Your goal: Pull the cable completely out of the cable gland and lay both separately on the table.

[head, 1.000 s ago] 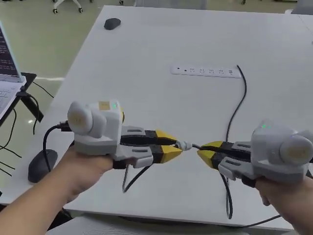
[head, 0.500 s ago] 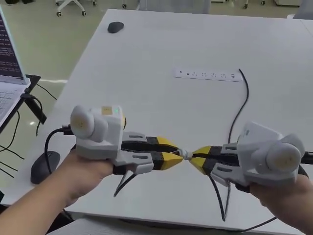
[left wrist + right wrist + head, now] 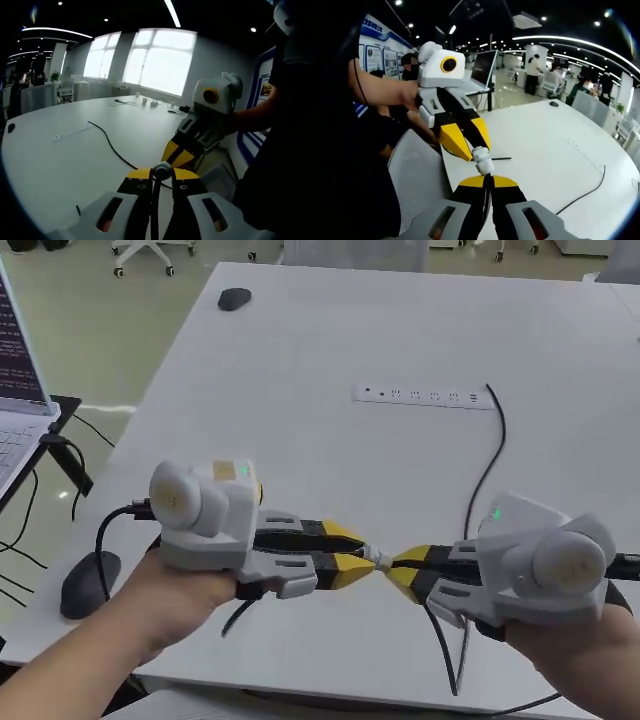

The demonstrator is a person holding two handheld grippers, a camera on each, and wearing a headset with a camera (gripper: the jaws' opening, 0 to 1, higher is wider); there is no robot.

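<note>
In the head view my two grippers meet tip to tip above the white table's (image 3: 300, 430) near edge. A small grey-white cable gland (image 3: 380, 560) sits between them. My left gripper (image 3: 362, 558) is shut on the gland (image 3: 162, 170), and the black cable (image 3: 152, 212) runs back between its jaws. My right gripper (image 3: 397, 571) is shut on the cable (image 3: 487, 192) just behind the gland (image 3: 483, 160). A loose black cable end (image 3: 238, 612) hangs below the left gripper. The right gripper (image 3: 181, 150) faces me in the left gripper view, and the left gripper (image 3: 462, 135) in the right gripper view.
A white power strip (image 3: 425, 396) lies at the table's middle, its black cord (image 3: 490, 455) running toward the near edge under the right gripper. A dark mouse (image 3: 234, 300) sits at the far left corner. A laptop (image 3: 15, 360) stands left of the table.
My right gripper has moved left toward the left gripper. The bare stretch of cable between the tips has closed up, so the gland now touches both. Both stay shut.
</note>
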